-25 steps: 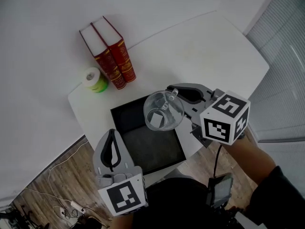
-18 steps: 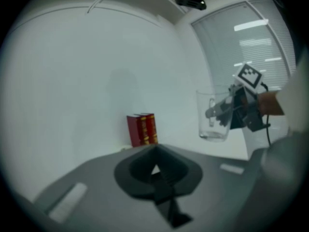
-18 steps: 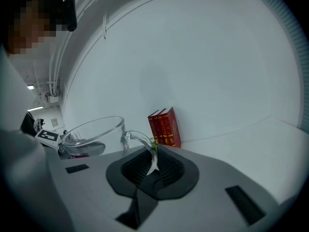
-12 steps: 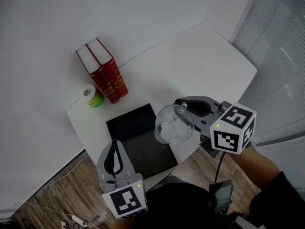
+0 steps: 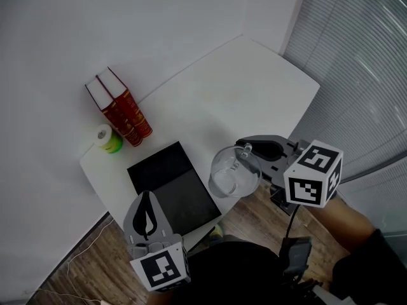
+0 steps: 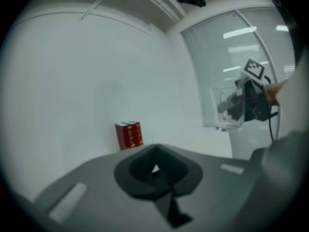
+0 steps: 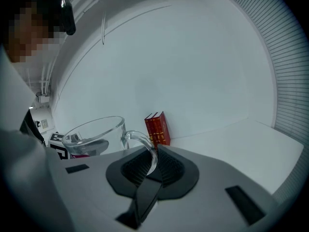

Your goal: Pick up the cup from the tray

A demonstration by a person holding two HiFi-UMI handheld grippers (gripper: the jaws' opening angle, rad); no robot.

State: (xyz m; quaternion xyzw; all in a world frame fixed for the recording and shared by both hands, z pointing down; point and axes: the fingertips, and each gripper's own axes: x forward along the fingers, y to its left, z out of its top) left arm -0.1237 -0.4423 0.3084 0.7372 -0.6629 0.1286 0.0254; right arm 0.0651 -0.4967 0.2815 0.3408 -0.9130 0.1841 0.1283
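Note:
A clear glass cup [image 5: 233, 172] with a handle hangs in the air past the right edge of the black tray [image 5: 170, 189]. My right gripper [image 5: 249, 149] is shut on the cup's handle [image 7: 143, 148]; the cup's bowl [image 7: 94, 135] shows to the left of the jaws in the right gripper view. The left gripper view shows the held cup [image 6: 227, 105] far off at the right. My left gripper [image 5: 146, 210] sits low over the tray's near edge, shut, with nothing between its jaws.
Two red books [image 5: 119, 114] stand at the back left of the white table [image 5: 254, 88], with a roll with a green base [image 5: 106, 139] beside them. Window blinds [image 5: 362, 62] run along the right. Wooden floor [image 5: 82, 269] lies below the table's near edge.
My right gripper has carried the cup up and rightwards, off the tray. The head view has pulled back, so table and tray look smaller. The left gripper stays low by the tray.

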